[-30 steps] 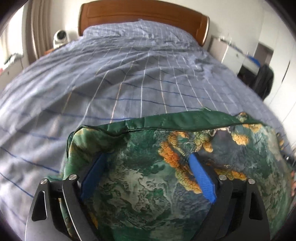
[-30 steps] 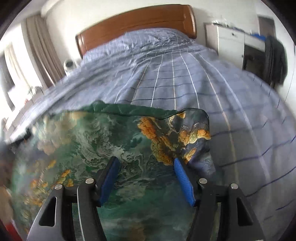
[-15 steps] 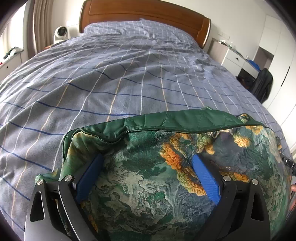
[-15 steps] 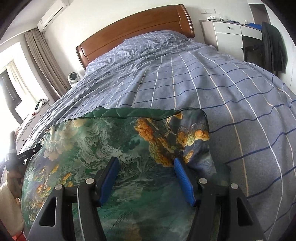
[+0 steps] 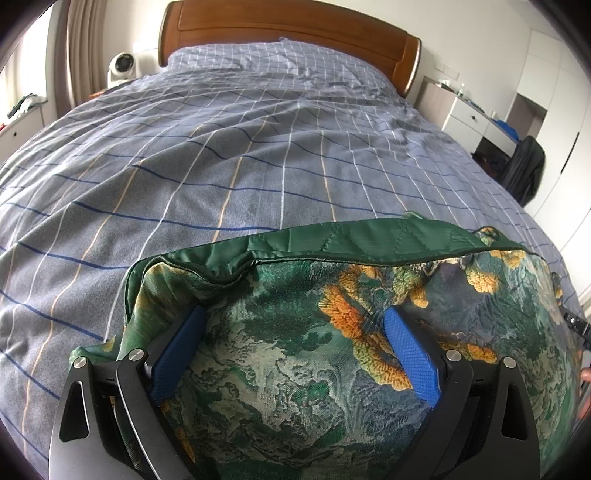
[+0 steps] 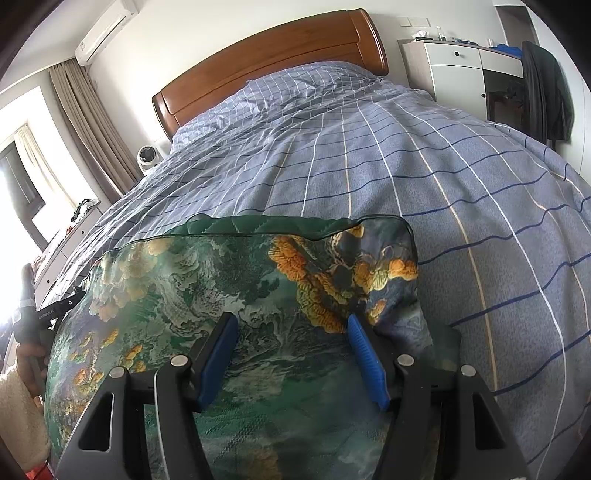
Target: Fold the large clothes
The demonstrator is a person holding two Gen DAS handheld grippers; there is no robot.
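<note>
While the green printed garment (image 5: 314, 354) lies on the near part of the bed, its piped far edge runs from nine to three o'clock, and beyond it at twelve the checked grey-blue bedspread (image 5: 258, 155) stretches wide up to the curved wooden headboard (image 5: 288, 29). Both the left gripper (image 5: 293, 336) and the right gripper (image 6: 291, 339) have their ribbed blue fingers spread apart over the cloth, clamping nothing. Only the left view shows the quilted plain-green lining folded over along that edge; only the right view shows the garment's rounded right corner (image 6: 402, 236) and the wall air conditioner (image 6: 105, 29) at eleven.
</note>
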